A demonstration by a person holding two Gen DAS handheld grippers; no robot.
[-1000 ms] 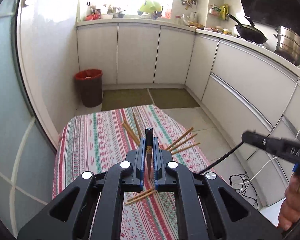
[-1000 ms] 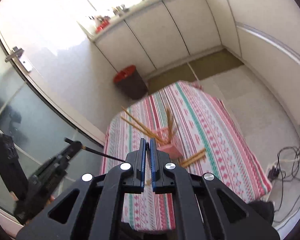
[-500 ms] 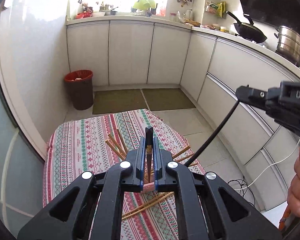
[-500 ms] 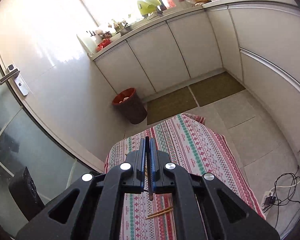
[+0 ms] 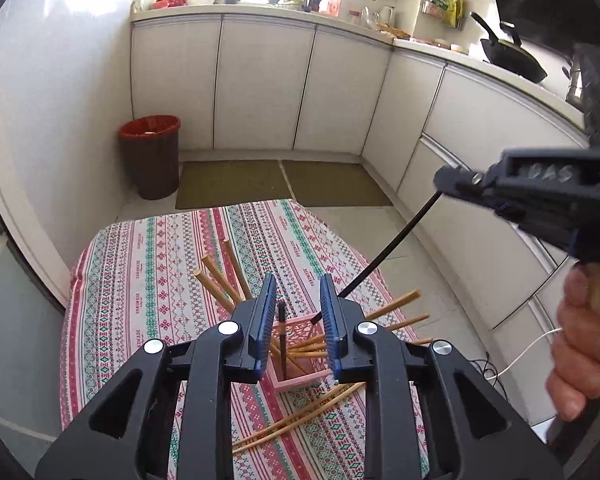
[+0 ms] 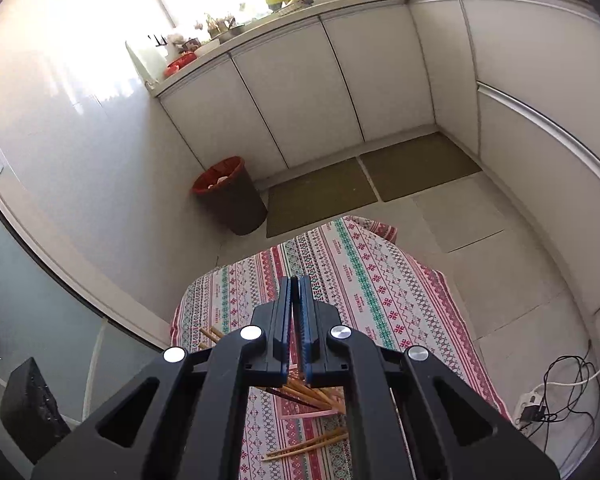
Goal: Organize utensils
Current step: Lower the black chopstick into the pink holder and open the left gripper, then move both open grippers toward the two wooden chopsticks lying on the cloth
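On a small table (image 5: 148,280) with a striped, patterned cloth stands a pink lattice holder (image 5: 300,376), already stuffed with wooden chopsticks (image 5: 220,276) that fan out to both sides. A few more wooden chopsticks (image 5: 300,416) lie loose on the cloth just in front of the holder.

Over the holder hangs the left gripper (image 5: 298,312), its jaws opening. A dark chopstick (image 5: 282,336) stands upright between the blue pads (image 5: 265,320), its lower end down inside the holder, and neither pad presses on it.

To the right, the right gripper (image 5: 444,178) is clamped on a second dark chopstick (image 5: 392,248), which slants down so that its tip reaches the holder's rim behind the left gripper's finger. A hand (image 5: 580,344) grips its handle at the frame's edge. From the right wrist view the right gripper's pads sit almost together, with a thin dark sliver between them, and the holder shows below the fingers.

Beyond the table are a red-rimmed bin (image 5: 152,156), two floor mats (image 5: 232,184), white cabinets (image 5: 260,88) and a wok (image 5: 512,60) on the counter.
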